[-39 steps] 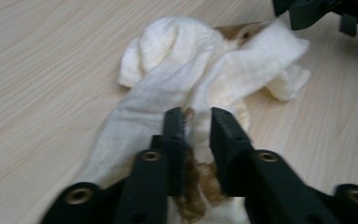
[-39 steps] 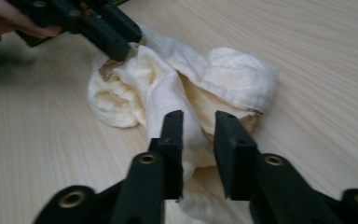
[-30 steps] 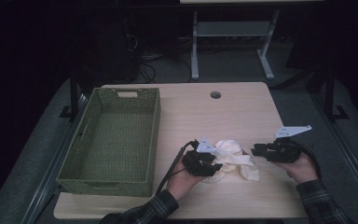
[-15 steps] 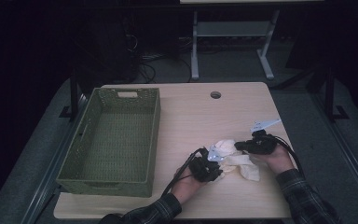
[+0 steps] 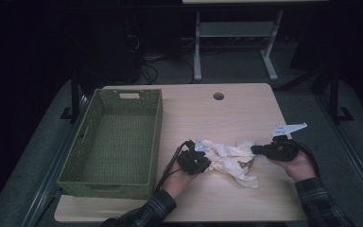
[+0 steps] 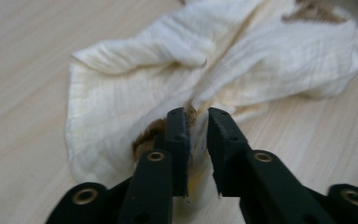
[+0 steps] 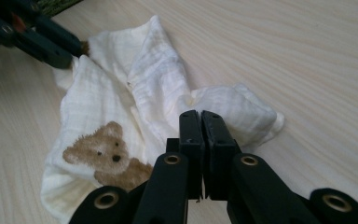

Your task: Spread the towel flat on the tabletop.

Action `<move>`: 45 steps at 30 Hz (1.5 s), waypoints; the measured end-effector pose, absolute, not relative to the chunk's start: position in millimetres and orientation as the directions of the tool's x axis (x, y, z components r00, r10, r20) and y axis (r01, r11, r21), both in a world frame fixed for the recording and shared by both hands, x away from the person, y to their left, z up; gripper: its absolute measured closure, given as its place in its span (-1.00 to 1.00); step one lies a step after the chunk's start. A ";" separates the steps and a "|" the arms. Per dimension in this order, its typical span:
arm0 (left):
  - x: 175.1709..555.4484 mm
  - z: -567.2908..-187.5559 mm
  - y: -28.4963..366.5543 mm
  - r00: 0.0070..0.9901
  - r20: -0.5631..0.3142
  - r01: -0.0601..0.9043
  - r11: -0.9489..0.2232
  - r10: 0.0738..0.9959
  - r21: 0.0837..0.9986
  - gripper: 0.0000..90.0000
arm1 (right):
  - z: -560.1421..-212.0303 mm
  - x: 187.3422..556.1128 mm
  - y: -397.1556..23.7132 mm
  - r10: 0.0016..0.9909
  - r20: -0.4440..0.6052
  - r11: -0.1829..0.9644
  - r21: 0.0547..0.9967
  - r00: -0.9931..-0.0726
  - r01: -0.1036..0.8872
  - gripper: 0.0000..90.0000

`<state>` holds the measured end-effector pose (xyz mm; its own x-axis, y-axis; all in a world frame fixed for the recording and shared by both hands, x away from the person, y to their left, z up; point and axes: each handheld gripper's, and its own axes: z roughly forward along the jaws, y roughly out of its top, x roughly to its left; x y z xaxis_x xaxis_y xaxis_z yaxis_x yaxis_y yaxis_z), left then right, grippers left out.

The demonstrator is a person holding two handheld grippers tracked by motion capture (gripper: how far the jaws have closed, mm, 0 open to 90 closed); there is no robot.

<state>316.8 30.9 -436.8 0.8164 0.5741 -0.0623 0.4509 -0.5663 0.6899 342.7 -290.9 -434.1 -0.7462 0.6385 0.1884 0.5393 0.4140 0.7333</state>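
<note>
1. Basket [image 5: 113, 142], green, holds nothing I can see, at the table's [image 5: 227, 109] left in the high view; cloth [image 5: 229, 160] lies stretched between my left claw [image 5: 199, 158] and right claw [image 5: 255, 149], bare wood behind.
2. Left gripper view: jaws just eased, cloth [image 6: 177, 74] pinched between them.
3. Right gripper view: jaws clenched on a fold of the cloth [image 7: 158, 93].

From where I steer, the far half of the desk [image 5: 227, 111] is bare wood apart from a small round cable hole [image 5: 218, 96] near the far edge, so I have free passage there. The green basket [image 5: 115, 142] walls off the left side, running from the near-left corner almost to the far edge. Toward the near edge the crumpled cloth [image 5: 229, 158] lies between the left tongs [image 5: 207, 163] and the right tongs [image 5: 254, 149]. Bare wood lies along the near edge and the right edge.
</note>
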 end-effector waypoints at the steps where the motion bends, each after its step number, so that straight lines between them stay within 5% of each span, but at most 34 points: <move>1: 316.9 -433.1 31.2 0.817 -0.061 0.444 -0.558 0.574 0.701 0.64 | -434.7 342.8 -291.2 0.641 0.191 0.416 0.728 -0.743 0.546 0.94; 15: 348.2 -434.3 7.9 0.828 -0.083 0.432 -0.538 0.554 0.724 0.22 | -422.6 353.1 -284.2 0.632 0.190 0.385 0.764 -0.752 0.517 0.92; 45: 352.5 -464.1 5.1 0.828 -0.046 0.447 -0.607 0.559 0.658 0.29 | -433.4 464.4 -245.0 0.747 0.163 0.313 0.770 -0.645 0.557 0.97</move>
<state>352.5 5.1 -464.1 0.8278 0.5591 -0.0464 0.4465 -0.6066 0.6578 464.4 -245.0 -433.4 -0.6445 0.7471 0.1625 0.5566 0.3127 0.7697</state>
